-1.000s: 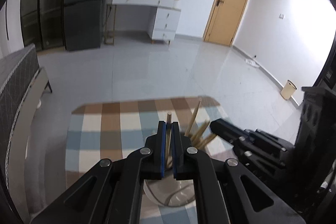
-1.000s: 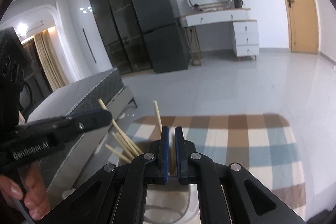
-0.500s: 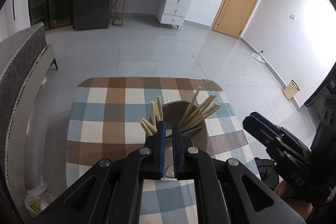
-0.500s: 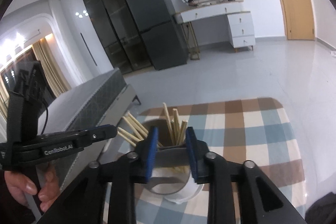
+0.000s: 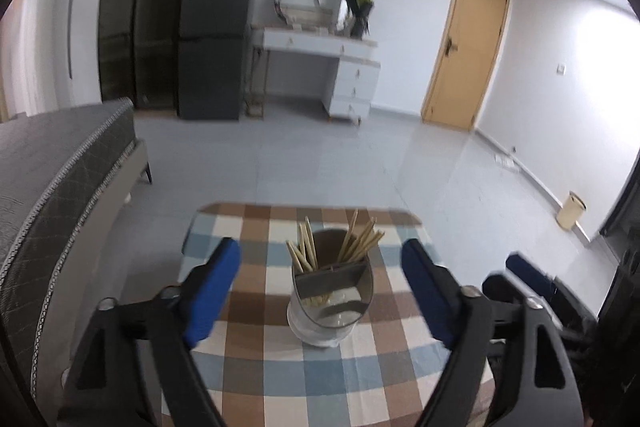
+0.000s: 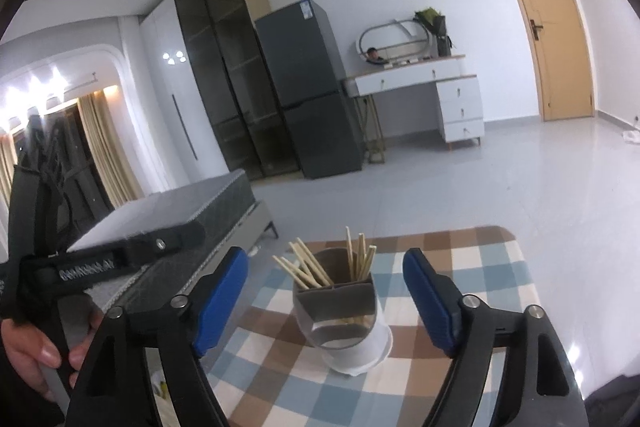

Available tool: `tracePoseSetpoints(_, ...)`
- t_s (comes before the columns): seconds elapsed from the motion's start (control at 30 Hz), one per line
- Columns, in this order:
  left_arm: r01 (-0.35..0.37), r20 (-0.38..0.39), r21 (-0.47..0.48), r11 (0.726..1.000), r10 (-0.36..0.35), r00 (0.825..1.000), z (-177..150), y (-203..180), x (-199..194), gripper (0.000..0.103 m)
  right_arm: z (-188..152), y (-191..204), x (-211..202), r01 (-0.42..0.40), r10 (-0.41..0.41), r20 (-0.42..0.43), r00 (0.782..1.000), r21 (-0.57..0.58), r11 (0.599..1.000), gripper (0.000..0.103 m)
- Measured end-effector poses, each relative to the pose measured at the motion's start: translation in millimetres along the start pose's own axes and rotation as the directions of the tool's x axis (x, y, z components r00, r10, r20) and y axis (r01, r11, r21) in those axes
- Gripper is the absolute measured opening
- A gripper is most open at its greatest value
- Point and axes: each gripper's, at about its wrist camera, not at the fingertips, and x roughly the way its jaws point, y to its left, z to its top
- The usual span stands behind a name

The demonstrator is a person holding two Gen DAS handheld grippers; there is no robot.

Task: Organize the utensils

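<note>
A grey and white divided utensil holder [image 5: 330, 301] stands on the checked tablecloth [image 5: 256, 359]; it also shows in the right wrist view [image 6: 344, 319]. Several wooden chopsticks [image 5: 340, 245] stand in its two back compartments, in two bunches, also seen from the right wrist [image 6: 332, 263]. My left gripper [image 5: 320, 287] is open and empty, raised in front of the holder. My right gripper [image 6: 326, 295] is open and empty, back from the holder. The right gripper's body shows at the right of the left wrist view [image 5: 532, 287].
The table is small, with its edges close around the holder. A grey bed [image 5: 52, 179] lies to the left. Open tiled floor [image 5: 340, 163] stretches beyond, with a dark fridge [image 5: 216, 47], a white dresser [image 5: 320, 67] and a door [image 5: 464, 43] at the far wall.
Both grippers let go of chopsticks into the holder, opened wide and drew back from it. The chopsticks now stand in the compartments.
</note>
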Motion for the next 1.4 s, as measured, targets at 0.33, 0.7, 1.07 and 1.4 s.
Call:
tracePoseSetpoints(0.33,-0.052,0.129,0.027,0.998,0.048,0.990,-23,-2,-29,0.097,-26,9,-33,0.016,-0.013,0.081,0.997,-0.044,0.999,0.088)
tracePoseSetpoints(0.7,-0.116,0.112,0.007,0.993,0.114,0.987,-64,19,-14,0.097,-57,15,-40,0.102,-0.091,0.151,0.984,-0.070,0.992,0.103)
tracePoseSetpoints(1.07,-0.145,0.106,0.016,0.989,0.143,0.984,-93,22,4,0.097,-87,7,-40,0.118,-0.106,0.130,0.986,-0.089,0.989,0.103)
tracePoseSetpoints(1.4,-0.156,0.085,0.017,0.988,0.154,0.984,-107,30,18,0.097,-97,1,-30,0.090,-0.083,0.084,0.993,-0.083,0.993,0.103)
